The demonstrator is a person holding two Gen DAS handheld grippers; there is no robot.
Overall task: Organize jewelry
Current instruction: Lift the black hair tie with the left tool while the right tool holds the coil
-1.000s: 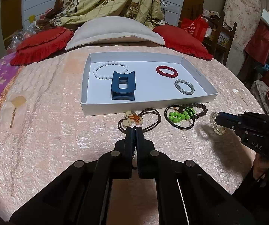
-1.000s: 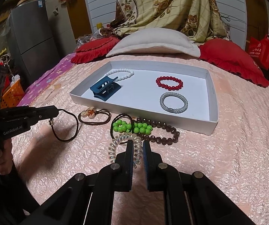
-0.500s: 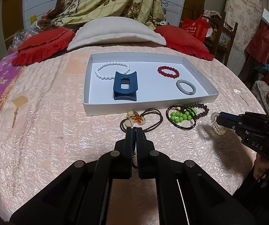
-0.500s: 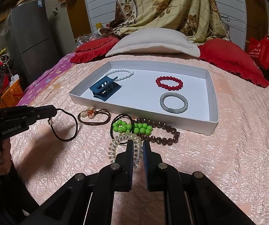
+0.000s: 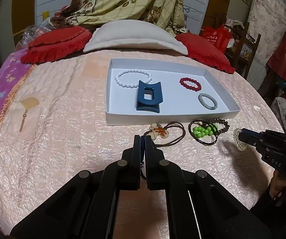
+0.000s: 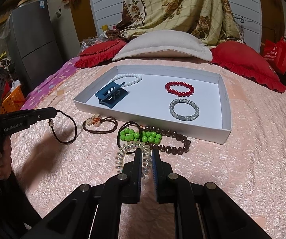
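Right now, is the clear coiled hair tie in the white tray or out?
Out. The clear coiled hair tie lies on the pink bedspread short of the white tray, pinched in the right gripper's jaws.

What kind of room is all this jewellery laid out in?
Most likely a bedroom at home: the white tray sits on a pink quilted bedspread, with a cream pillow and red cushions at its head.

A home bedroom is shown: a bed with a pink quilted cover [image 5: 63, 139], red cushions [image 5: 57, 41] and a pillow [image 5: 133, 35] at 12 o'clock.
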